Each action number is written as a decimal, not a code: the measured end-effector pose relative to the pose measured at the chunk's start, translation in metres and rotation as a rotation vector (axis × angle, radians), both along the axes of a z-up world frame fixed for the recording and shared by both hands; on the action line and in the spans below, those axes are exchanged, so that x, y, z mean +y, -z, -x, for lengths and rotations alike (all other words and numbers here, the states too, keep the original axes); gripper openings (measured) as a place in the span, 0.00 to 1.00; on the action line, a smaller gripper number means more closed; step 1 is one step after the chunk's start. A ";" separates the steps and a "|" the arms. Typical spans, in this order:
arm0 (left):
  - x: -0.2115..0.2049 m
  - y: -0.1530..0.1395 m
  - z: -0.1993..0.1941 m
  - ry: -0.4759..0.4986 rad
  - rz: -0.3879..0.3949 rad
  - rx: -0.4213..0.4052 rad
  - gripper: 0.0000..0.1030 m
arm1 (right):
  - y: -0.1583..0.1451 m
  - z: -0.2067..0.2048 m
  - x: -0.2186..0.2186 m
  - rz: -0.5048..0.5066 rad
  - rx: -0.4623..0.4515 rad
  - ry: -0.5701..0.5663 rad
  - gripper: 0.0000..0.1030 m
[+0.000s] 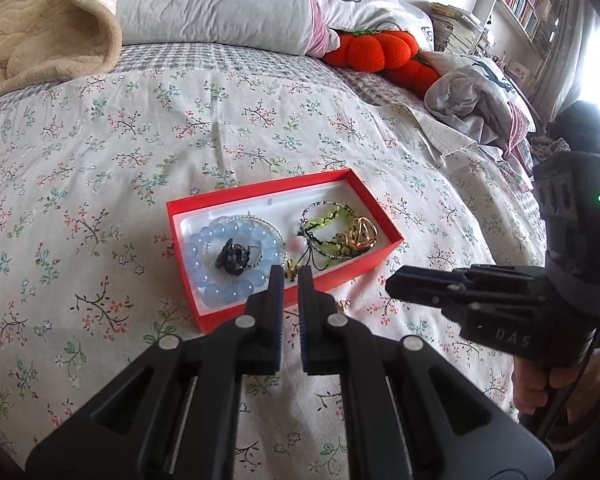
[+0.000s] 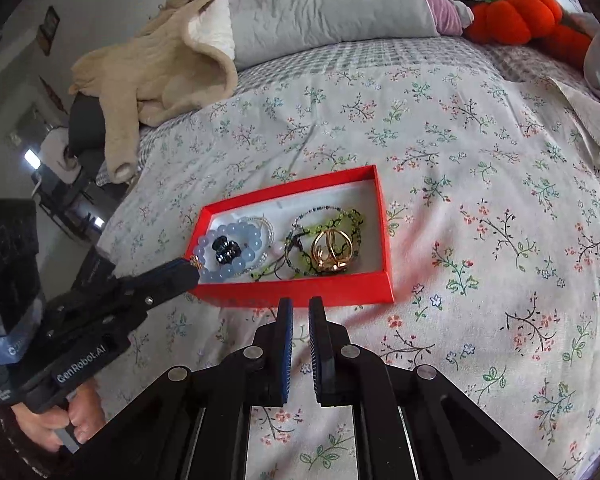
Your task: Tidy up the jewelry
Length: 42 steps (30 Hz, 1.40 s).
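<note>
The red box (image 2: 300,290) lies open on the floral bedspread (image 2: 480,160), and nearly all the jewelry sits inside it: a pale blue bead bracelet (image 1: 204,276) at the left end with a small black piece (image 1: 232,258) in its middle, green beaded strands (image 2: 340,216) and a gold ornament (image 2: 332,254) at the other end. The left gripper (image 1: 289,270) hovers over the box's near-left corner, its fingers drawn close together with a narrow gap between them. In the right wrist view a small gold charm (image 2: 196,262) sits right at its tip, apparently pinched, though the view is too coarse to be sure it is not simply lying on the beads behind. The step in hand looks like placing this last small piece into the box. One more tiny gold item (image 1: 343,304) seems to rest on the bedspread just outside the box's near wall. The right gripper (image 2: 300,312) waits just short of that wall, slightly open and holding nothing. Next, the left fingers need to part over a bare patch of the white lining, then the stray piece outside calls for a careful low pinch against soft fabric.
</note>
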<state>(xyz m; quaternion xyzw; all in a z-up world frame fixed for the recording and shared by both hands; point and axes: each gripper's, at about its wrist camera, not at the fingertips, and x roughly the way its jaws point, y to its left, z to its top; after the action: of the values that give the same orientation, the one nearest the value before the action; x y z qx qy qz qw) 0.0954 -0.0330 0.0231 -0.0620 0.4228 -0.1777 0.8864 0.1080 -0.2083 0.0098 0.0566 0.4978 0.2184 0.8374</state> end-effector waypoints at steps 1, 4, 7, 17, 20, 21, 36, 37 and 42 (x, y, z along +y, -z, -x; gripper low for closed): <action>-0.001 0.000 0.001 0.002 -0.005 0.001 0.07 | 0.007 0.000 0.001 0.025 0.012 -0.010 0.12; 0.000 0.001 0.007 0.011 -0.020 -0.003 0.07 | 0.023 -0.002 0.005 0.113 0.021 -0.019 0.12; 0.002 0.003 0.011 0.020 -0.027 0.000 0.07 | 0.033 -0.005 0.009 0.136 0.032 -0.034 0.13; 0.014 0.010 0.020 0.036 -0.032 0.028 0.07 | 0.051 0.003 0.024 0.199 -0.016 -0.080 0.70; 0.018 0.010 0.020 0.038 -0.027 0.030 0.07 | 0.059 0.002 0.029 0.229 -0.049 -0.088 0.67; 0.019 0.011 0.020 0.038 -0.025 0.033 0.07 | 0.061 0.002 0.032 0.232 -0.064 -0.089 0.66; 0.022 0.015 0.021 0.039 -0.036 0.047 0.07 | 0.061 -0.002 0.039 0.236 -0.105 -0.102 0.30; 0.022 0.016 0.020 0.036 -0.038 0.048 0.07 | 0.061 -0.002 0.040 0.237 -0.105 -0.106 0.28; 0.022 0.019 0.020 0.021 -0.045 0.053 0.07 | 0.061 -0.005 0.041 0.220 -0.095 -0.115 0.16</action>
<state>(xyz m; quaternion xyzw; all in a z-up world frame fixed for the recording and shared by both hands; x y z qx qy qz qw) 0.0758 -0.0109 0.0046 -0.0425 0.4505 -0.1759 0.8742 0.1130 -0.1676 -0.0509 -0.0744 0.4811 0.2125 0.8473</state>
